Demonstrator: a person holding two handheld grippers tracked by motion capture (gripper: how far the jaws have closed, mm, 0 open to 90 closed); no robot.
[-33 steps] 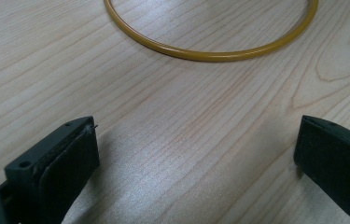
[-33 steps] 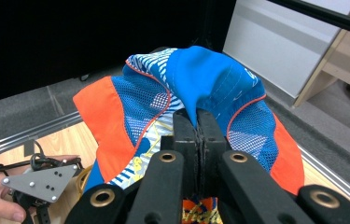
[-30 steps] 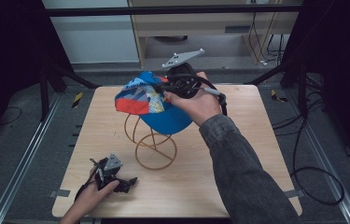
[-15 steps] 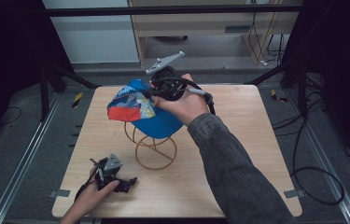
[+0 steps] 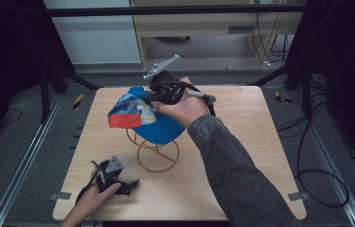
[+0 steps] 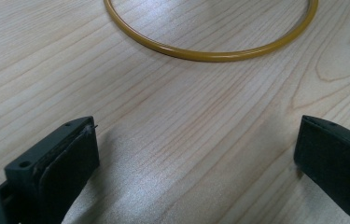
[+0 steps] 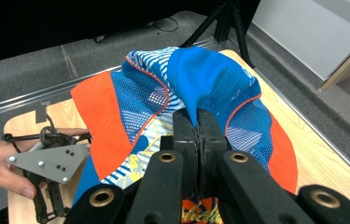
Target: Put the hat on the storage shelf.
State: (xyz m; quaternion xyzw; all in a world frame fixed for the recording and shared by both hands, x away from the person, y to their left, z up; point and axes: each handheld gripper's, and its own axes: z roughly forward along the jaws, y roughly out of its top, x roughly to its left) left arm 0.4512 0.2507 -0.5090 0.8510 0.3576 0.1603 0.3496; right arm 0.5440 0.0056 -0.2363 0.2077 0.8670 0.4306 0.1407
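A blue cap [image 5: 152, 126] with orange panels and mesh hangs over a yellow wire stand [image 5: 158, 152] at the middle of the table. My right gripper [image 5: 153, 100] is above the stand, shut on the cap's blue fabric. In the right gripper view the jaws [image 7: 198, 122] pinch a fold of the cap [image 7: 210, 74] between them. My left gripper [image 5: 128, 184] rests on the wood near the front left corner, held by a hand. Its jaws [image 6: 196, 158] stand wide open with nothing between them, just short of the stand's base ring [image 6: 210, 53].
The wooden table [image 5: 260, 142] has bare room to the right of the stand and along the front. Dark floor, metal rails and trailing cables [image 5: 317, 184] surround it. A cabinet [image 5: 203, 28] stands beyond the far edge.
My right gripper has carried the cap leftward and slightly lower over the stand. The left gripper has stayed where it was.
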